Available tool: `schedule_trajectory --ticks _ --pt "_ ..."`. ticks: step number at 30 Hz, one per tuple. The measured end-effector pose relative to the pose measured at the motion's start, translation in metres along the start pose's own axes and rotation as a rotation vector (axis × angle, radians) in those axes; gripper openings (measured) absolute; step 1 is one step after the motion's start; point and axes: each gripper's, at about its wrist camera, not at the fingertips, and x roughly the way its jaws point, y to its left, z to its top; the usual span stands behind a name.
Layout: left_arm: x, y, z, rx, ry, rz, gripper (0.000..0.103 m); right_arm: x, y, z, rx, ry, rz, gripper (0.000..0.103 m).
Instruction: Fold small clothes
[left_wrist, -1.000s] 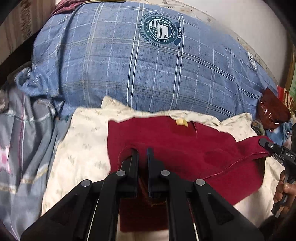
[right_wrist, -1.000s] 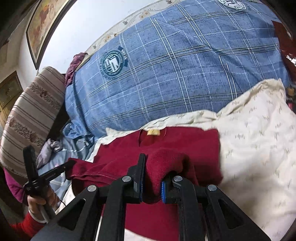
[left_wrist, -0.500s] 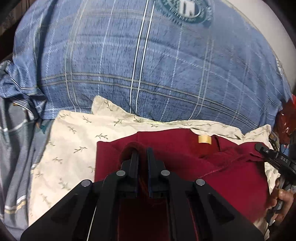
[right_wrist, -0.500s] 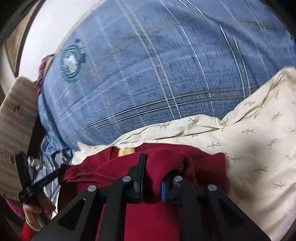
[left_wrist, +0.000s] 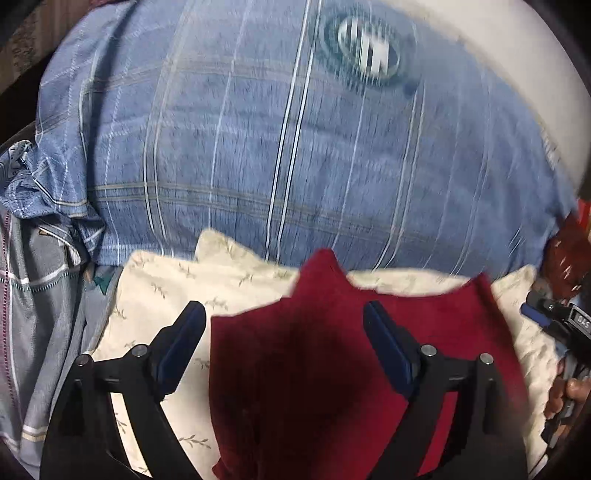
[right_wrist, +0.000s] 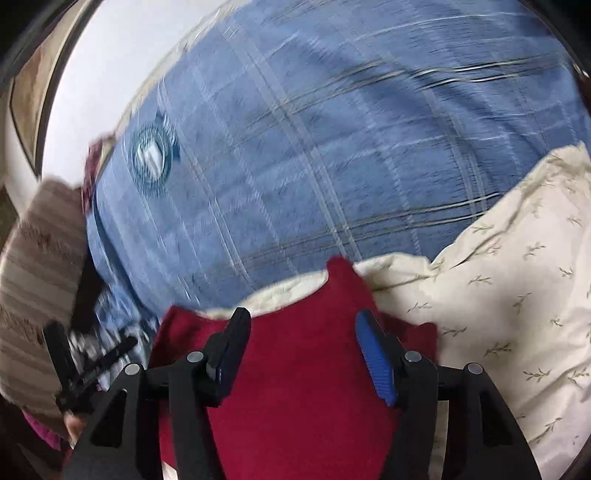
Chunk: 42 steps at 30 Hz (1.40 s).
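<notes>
A dark red garment lies folded on a cream leaf-print cloth; a corner of it peaks up at its far edge. My left gripper is open, its jaws wide apart above the garment's left part. In the right wrist view the same red garment lies under my right gripper, which is also open and holds nothing. The right gripper shows at the right edge of the left wrist view. The left gripper shows at the left edge of the right wrist view.
A big blue plaid pillow with a round badge rises right behind the cloth. Grey striped clothes lie at the left. A striped cushion stands far left in the right wrist view. The cream cloth spreads to the right.
Both grippers were shut on folds of the red garment; both have opened and let go. The garment now lies folded over on the cream cloth. Both views are motion-blurred.
</notes>
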Motion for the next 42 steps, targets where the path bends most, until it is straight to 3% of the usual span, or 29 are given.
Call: schedule_trajectory --ticks 3,7,11,13,20,23,25,27,31,34,40,42 --pt "0.031 -0.003 -0.004 0.016 0.051 0.069 0.087 0.033 0.010 -0.002 -0.076 0.044 -0.067 0.057" --pt "0.070 0.006 -0.010 0.000 0.139 0.145 0.087 0.087 -0.022 0.004 -0.005 0.122 -0.204 0.056" --pt "0.091 0.022 -0.007 -0.089 0.199 0.140 0.087 0.111 -0.051 0.004 0.093 0.176 -0.193 0.054" --pt "0.091 0.029 -0.006 -0.118 0.205 0.146 0.087 0.101 -0.044 0.006 0.070 0.162 -0.199 0.054" --pt "0.029 0.034 -0.016 -0.041 0.131 0.130 0.087 0.025 -0.006 -0.015 -0.020 0.107 -0.127 0.064" --pt "-0.010 0.037 -0.032 -0.014 0.104 0.122 0.087 0.029 -0.002 -0.040 -0.082 0.174 -0.159 0.069" --pt "-0.027 0.034 -0.045 -0.003 0.110 0.113 0.087 0.045 -0.002 -0.054 -0.136 0.232 -0.226 0.070" --pt "-0.040 0.032 -0.060 0.008 0.138 0.104 0.087 0.040 0.015 -0.053 -0.183 0.216 -0.267 0.071" --pt "-0.055 0.034 -0.081 -0.031 0.137 0.090 0.087 0.039 0.067 -0.036 -0.174 0.173 -0.092 0.071" --pt "-0.041 0.040 -0.087 -0.073 0.143 0.075 0.087 0.080 0.123 -0.032 -0.231 0.224 0.032 0.070" --pt "-0.024 0.057 -0.092 -0.136 0.174 0.009 0.088 0.169 0.204 -0.035 -0.344 0.281 0.055 0.054" --pt "-0.022 0.058 -0.092 -0.125 0.179 -0.003 0.088 0.190 0.213 -0.037 -0.364 0.299 0.018 0.053"
